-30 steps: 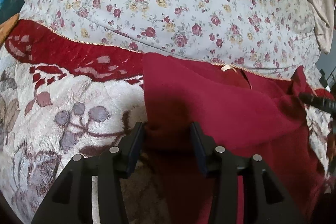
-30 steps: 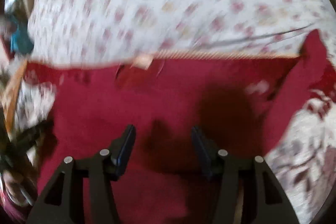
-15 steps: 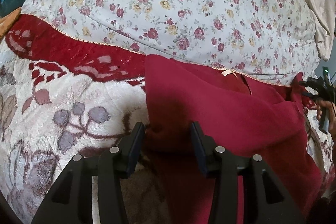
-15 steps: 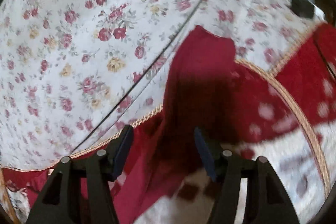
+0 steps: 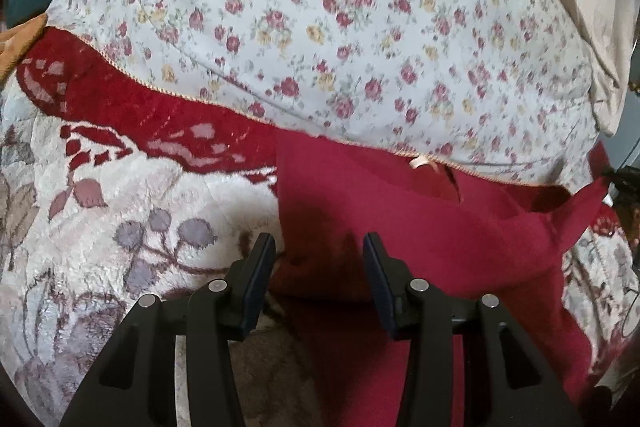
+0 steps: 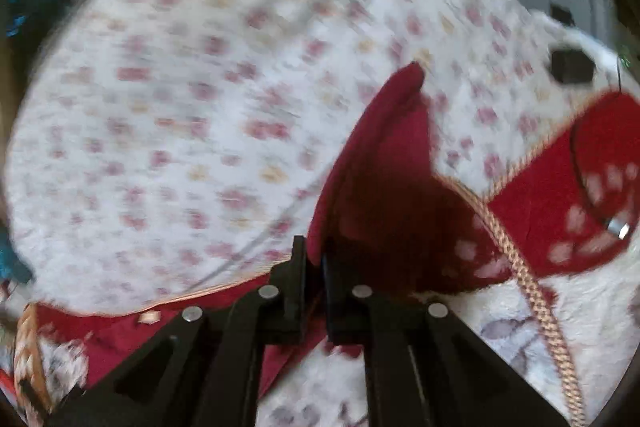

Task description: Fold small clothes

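the red garment (image 5: 400,227) is spread on the patterned blanket (image 5: 120,227), its far edge against the floral pillow (image 5: 320,27). the left gripper (image 5: 318,259) is held wide over its near left part. its right sleeve (image 6: 384,155) is pinched and lifted by the right gripper (image 6: 314,259).

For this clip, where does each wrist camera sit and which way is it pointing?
Left wrist: sits behind the left hand-held gripper, looking forward over the dark red knit garment on the plush floral blanket; jaws open, astride the garment's near edge.
Right wrist: sits behind the right hand-held gripper, looking toward the rose-print pillow; jaws shut on a raised garment flap.
Shared: garment, blanket, pillow; the right gripper also shows at the left view's right edge.
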The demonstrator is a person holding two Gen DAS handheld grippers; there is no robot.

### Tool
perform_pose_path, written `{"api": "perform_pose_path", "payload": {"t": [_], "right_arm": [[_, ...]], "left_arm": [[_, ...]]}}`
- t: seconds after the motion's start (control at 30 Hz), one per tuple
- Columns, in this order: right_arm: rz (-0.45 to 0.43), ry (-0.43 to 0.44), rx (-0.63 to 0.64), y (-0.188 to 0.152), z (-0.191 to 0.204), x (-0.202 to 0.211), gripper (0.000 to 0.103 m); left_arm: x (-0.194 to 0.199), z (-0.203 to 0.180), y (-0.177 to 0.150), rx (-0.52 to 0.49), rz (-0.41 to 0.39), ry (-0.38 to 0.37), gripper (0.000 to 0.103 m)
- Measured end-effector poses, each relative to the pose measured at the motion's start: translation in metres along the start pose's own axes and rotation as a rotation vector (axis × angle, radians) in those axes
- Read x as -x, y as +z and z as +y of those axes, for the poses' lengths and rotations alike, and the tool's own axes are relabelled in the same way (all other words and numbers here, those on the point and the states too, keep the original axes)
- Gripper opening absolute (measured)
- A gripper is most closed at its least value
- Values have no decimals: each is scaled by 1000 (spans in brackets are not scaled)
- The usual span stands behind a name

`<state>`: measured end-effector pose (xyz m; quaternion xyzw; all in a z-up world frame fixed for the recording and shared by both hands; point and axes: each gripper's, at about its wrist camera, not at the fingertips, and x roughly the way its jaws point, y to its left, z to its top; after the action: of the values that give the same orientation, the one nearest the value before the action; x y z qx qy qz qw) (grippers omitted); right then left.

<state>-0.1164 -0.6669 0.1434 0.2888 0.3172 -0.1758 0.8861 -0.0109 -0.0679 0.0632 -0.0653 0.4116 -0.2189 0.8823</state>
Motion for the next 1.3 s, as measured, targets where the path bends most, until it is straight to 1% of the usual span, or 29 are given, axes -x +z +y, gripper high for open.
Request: {"api": "perform_pose_path", "payload": {"t": [0.03, 0.1, 0.2, 0.23, 0.3, 0.33, 0.37, 0.4, 0.47, 0.53, 0.6, 0.63, 0.67, 0.7, 0.77, 0.8, 0.83, 0.9, 0.93, 0.97, 1.03, 1.07, 1.1, 1.17, 1.2, 1.23, 1.3], "right_arm": [[-2, 49, 50, 3, 21, 15, 7], [0, 107, 120, 6, 49, 37, 7], [41, 221, 248, -2, 120, 48, 7], [64, 258, 289, -7, 144, 46, 7], [136, 335, 381, -28, 200, 29, 7], [160, 354, 403, -37, 216, 24, 7], [205, 385, 439, -53, 242, 10, 7], [240, 404, 462, -67, 259, 0, 7], [337, 439, 505, -108, 294, -37, 7], [428, 460, 540, -152, 314, -58, 7], [529, 441, 592, -201, 328, -85, 8], [555, 427, 609, -217, 325, -87, 13], [590, 408, 632, -234, 324, -91, 15], [575, 406, 636, -238, 321, -88, 16], [560, 425, 613, -232, 312, -73, 31], [557, 432, 587, -227, 307, -66, 45], [539, 437, 556, -216, 297, -57, 51], [473, 418, 518, -189, 272, -36, 51], [435, 384, 507, -177, 259, -28, 51], [386, 320, 488, -163, 242, -21, 53], [332, 184, 413, -137, 209, -16, 63], [323, 114, 323, -122, 182, -19, 64], [330, 95, 274, -115, 170, -23, 64], [368, 89, 155, -106, 144, -37, 64], [388, 99, 131, -107, 138, -44, 64], [415, 116, 115, -110, 136, -52, 64], [477, 168, 112, -122, 146, -70, 64]], "left_arm": [[4, 0, 1, 3, -11, -4, 23], [9, 2, 2, 12, -24, -13, 23], [17, 6, 5, 27, -44, -34, 23], [20, 8, 5, 31, -50, -38, 23], [22, 11, 7, 36, -61, -44, 23], [22, 14, 8, 40, -62, -46, 23], [22, 15, 9, 45, -61, -49, 23], [21, 17, 9, 49, -57, -54, 23], [18, 21, 10, 61, -46, -65, 23], [15, 25, 10, 79, -36, -73, 23], [12, 26, 11, 87, -27, -84, 23], [10, 27, 11, 90, -21, -88, 23], [9, 26, 11, 93, -14, -93, 23], [8, 25, 11, 92, -11, -98, 23], [5, 20, 9, 75, -6, -102, 23], [4, 18, 8, 65, -4, -97, 23], [2, 14, 7, 51, -6, -81, 23], [2, 11, 6, 35, -13, -65, 23], [2, 11, 6, 30, -16, -60, 23], [2, 10, 5, 27, -19, -57, 23], [0, 9, 5, 25, -20, -50, 23], [-2, 8, 5, 24, -17, -44, 23], [-4, 7, 4, 21, -15, -39, 23], [-6, 5, 3, 11, -16, -31, 23], [-7, 4, 3, 4, -17, -27, 23], [-8, 2, 3, -3, -19, -24, 23], [-8, 0, 3, -17, -29, -23, 23]]}}
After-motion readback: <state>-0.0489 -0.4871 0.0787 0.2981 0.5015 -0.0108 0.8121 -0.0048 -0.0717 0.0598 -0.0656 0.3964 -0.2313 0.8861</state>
